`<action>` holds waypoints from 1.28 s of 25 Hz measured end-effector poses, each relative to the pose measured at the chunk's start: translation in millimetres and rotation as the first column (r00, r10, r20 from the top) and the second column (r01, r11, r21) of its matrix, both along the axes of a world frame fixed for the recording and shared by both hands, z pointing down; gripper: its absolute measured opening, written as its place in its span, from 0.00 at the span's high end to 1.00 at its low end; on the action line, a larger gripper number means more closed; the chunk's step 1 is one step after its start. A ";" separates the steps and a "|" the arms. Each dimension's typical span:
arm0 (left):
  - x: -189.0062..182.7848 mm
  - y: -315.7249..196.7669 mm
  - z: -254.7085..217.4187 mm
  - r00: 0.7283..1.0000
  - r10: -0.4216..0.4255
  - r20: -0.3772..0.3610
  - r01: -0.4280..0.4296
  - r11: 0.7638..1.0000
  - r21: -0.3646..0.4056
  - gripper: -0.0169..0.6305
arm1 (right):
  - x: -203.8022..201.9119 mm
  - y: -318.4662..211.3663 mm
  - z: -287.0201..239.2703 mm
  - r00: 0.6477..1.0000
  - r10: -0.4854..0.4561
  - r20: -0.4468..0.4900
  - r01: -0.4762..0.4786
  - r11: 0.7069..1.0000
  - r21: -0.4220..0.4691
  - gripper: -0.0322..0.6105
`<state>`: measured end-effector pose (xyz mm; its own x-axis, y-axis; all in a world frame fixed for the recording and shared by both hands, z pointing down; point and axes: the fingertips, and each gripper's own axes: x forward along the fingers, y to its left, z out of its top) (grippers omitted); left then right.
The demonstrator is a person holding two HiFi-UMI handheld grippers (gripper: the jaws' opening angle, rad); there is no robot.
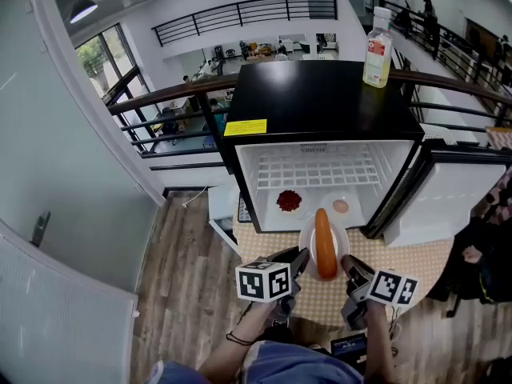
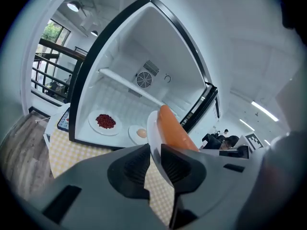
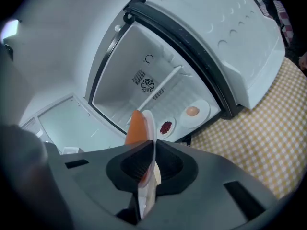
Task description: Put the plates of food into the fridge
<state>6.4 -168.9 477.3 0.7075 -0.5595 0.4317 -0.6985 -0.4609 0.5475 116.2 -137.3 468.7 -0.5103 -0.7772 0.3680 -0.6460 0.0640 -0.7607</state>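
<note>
A white plate point(image 1: 307, 245) carrying a long orange sausage point(image 1: 325, 243) hangs in front of the open fridge point(image 1: 320, 110), above the checked tabletop. My left gripper point(image 1: 298, 261) is shut on its left rim and my right gripper point(image 1: 350, 266) is shut on its right rim. In the left gripper view the rim point(image 2: 152, 128) runs between the jaws of the left gripper point(image 2: 154, 164). The right gripper point(image 3: 152, 164) pinches the plate point(image 3: 149, 123) edge-on. Inside the fridge lie a plate of red food point(image 1: 289, 201) and a plate with an egg point(image 1: 340, 207).
The fridge door point(image 1: 448, 198) stands open to the right. A plastic bottle point(image 1: 378, 48) stands on the fridge's black top. The yellow checked table point(image 1: 416, 262) lies under the plate. A railing point(image 1: 176, 94) runs behind the fridge, and a dark bag point(image 1: 484, 262) sits at the right.
</note>
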 end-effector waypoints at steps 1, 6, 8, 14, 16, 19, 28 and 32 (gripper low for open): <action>-3.7 -8.1 -4.2 1.000 0.000 -0.006 0.000 1.000 0.004 0.85 | -3.4 -8.3 -4.0 1.000 0.000 -0.005 0.000 1.000 0.006 0.90; -21.3 -46.6 -24.4 1.000 -0.001 -0.021 0.001 0.999 0.040 0.85 | -21.1 -48.7 -21.0 1.000 -0.001 -0.008 0.001 0.999 0.041 0.90; -26.3 -62.2 -32.0 0.999 -0.009 -0.032 0.011 0.999 0.053 0.86 | -25.1 -65.0 -27.2 1.000 0.001 -0.010 0.000 0.999 0.054 0.90; -42.1 -106.5 -49.0 0.995 -0.069 -0.065 0.073 0.995 0.067 0.86 | -38.3 -111.0 -42.2 1.000 0.006 -0.001 -0.005 0.997 0.074 0.90; -45.3 -118.1 -54.0 0.993 -0.091 -0.075 0.096 0.993 0.067 0.86 | -39.0 -123.0 -44.1 0.999 0.018 0.033 -0.020 0.998 0.063 0.90; -44.1 -131.6 -59.3 0.990 -0.112 -0.085 0.119 0.990 0.073 0.86 | -36.7 -138.8 -42.5 0.993 0.048 0.108 -0.053 0.998 0.040 0.90; -29.8 -163.6 -65.1 0.985 -0.143 -0.099 0.149 0.987 0.061 0.86 | -15.5 -172.0 -46.8 0.958 0.195 0.211 -0.203 0.979 0.017 0.90; -26.0 -180.0 -68.3 0.986 -0.154 -0.059 0.159 0.983 0.088 0.85 | -10.8 -183.5 -45.1 0.937 0.269 0.220 -0.277 0.961 0.002 0.90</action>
